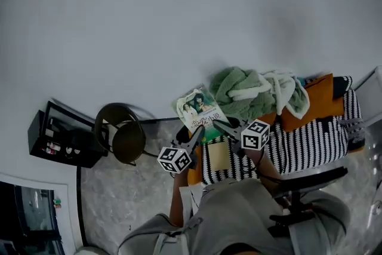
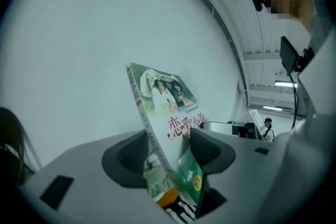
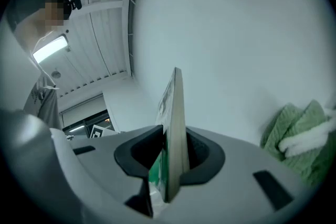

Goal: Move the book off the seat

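Closest up: left gripper (image 2: 167, 153), smooth grey moulded pads closed part-way onto the book (image 2: 164, 107). Slim glossy paperback, green photo cover, caught slantwise with its spine side on one pad and its cover on the other. Same story at right gripper (image 3: 176, 153): narrow gap, pinching the fore-edge square-on, book standing upright between the pads. From the head view: held up off the seat between both grippers, left one at its lower corner and right one at its lower right edge, over the left end of the black-and-white striped seat cover (image 1: 310, 140). Soft pile right of it on the seat: nubby green towel (image 1: 239, 92), white fleecy cloth (image 1: 286, 89), orange cushion (image 1: 316, 101). Left of it, well apart: round dark stool (image 1: 122, 134), then a boxy black case (image 1: 59, 140) on marbled grey floor (image 1: 107, 200). Plain white wall (image 1: 179, 9) ahead. Open room up and to the left, tight on the right against the pile.
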A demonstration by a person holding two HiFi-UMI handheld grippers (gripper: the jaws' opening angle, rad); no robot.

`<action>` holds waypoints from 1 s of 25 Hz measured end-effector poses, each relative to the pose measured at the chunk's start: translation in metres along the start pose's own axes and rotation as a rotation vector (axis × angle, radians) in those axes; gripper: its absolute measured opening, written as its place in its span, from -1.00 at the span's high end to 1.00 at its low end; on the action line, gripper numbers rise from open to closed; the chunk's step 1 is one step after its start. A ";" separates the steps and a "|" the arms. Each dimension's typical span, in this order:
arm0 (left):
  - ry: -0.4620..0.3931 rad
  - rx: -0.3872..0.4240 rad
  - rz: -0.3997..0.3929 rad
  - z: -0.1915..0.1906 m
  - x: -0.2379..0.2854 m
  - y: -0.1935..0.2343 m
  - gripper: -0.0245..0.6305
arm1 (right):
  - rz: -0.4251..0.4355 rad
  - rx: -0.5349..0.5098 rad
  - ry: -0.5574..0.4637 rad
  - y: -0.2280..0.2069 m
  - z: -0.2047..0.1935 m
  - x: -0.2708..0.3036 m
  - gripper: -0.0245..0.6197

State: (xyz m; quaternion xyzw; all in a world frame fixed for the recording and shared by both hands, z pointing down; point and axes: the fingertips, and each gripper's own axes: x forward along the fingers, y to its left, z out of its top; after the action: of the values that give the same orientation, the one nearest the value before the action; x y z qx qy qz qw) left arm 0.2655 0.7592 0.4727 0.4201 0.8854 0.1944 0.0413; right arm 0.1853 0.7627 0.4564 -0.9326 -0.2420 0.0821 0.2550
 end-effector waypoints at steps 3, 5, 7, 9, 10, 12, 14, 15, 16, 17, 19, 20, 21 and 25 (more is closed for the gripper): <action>-0.096 0.072 -0.006 0.048 -0.002 -0.015 0.14 | 0.036 -0.035 -0.078 0.020 0.038 0.003 0.62; -0.144 0.098 -0.008 0.069 -0.004 -0.022 0.16 | 0.067 -0.047 -0.116 0.028 0.052 0.003 0.62; -0.174 0.118 -0.005 0.082 -0.003 -0.026 0.17 | 0.078 -0.066 -0.130 0.031 0.059 0.003 0.62; -0.182 0.127 0.003 0.086 -0.004 -0.029 0.17 | 0.079 -0.085 -0.121 0.032 0.060 0.003 0.62; -0.181 0.130 0.010 0.087 -0.006 -0.029 0.17 | 0.081 -0.089 -0.115 0.033 0.059 0.004 0.63; -0.185 0.133 0.032 0.087 -0.008 -0.026 0.17 | 0.087 -0.088 -0.108 0.034 0.057 0.006 0.63; -0.197 0.120 0.047 0.087 -0.009 -0.024 0.17 | 0.093 -0.077 -0.110 0.035 0.056 0.008 0.63; -0.200 0.115 0.052 0.086 -0.010 -0.025 0.17 | 0.095 -0.070 -0.113 0.035 0.054 0.007 0.63; -0.197 0.117 0.059 0.084 -0.011 -0.025 0.17 | 0.097 -0.065 -0.115 0.036 0.052 0.006 0.63; -0.190 0.124 0.067 0.082 -0.011 -0.025 0.17 | 0.096 -0.061 -0.117 0.036 0.050 0.005 0.63; -0.173 0.131 0.077 0.079 -0.010 -0.022 0.17 | 0.087 -0.059 -0.115 0.034 0.049 0.006 0.63; -0.167 0.130 0.078 0.079 -0.009 -0.021 0.17 | 0.080 -0.060 -0.112 0.033 0.048 0.007 0.63; -0.164 0.128 0.077 0.079 -0.009 -0.021 0.17 | 0.072 -0.063 -0.110 0.034 0.048 0.007 0.63; -0.148 0.113 0.030 0.079 -0.010 -0.024 0.17 | 0.013 -0.096 -0.120 0.040 0.047 0.002 0.63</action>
State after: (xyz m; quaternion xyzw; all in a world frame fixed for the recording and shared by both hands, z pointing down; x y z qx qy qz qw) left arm 0.2727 0.7622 0.3901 0.4483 0.8831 0.1129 0.0800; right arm 0.1901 0.7542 0.3953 -0.9387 -0.2543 0.1277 0.1944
